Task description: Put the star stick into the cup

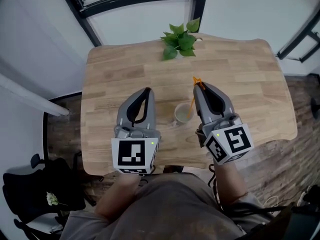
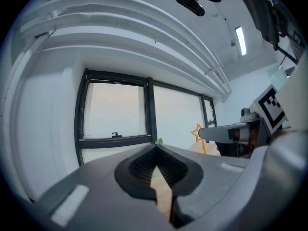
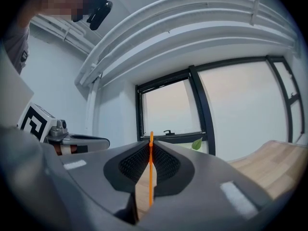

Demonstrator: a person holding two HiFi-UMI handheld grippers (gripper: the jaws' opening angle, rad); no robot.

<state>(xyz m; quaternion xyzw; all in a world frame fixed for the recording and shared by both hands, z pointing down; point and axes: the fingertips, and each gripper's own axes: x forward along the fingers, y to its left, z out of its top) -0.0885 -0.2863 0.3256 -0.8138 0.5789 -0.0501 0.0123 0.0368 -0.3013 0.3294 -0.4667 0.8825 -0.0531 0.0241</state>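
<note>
A small pale cup (image 1: 183,113) stands on the wooden table (image 1: 245,74) between my two grippers. My right gripper (image 1: 199,87) is shut on the orange star stick (image 1: 192,103). The star end pokes out past the jaw tips and the thin stem slants down over the cup's mouth. In the right gripper view (image 3: 150,146) the star stick (image 3: 150,177) runs straight down between the closed pads. My left gripper (image 1: 147,90) hangs left of the cup, shut and empty. From the left gripper view (image 2: 155,149) the star stick (image 2: 198,132) shows at the right.
A green leafy plant (image 1: 179,40) sits at the table's far edge. Black-framed windows (image 2: 115,109) and white walls lie beyond. A dark chair (image 1: 35,189) stands on the floor at the lower left. The person's torso fills the near side of the table.
</note>
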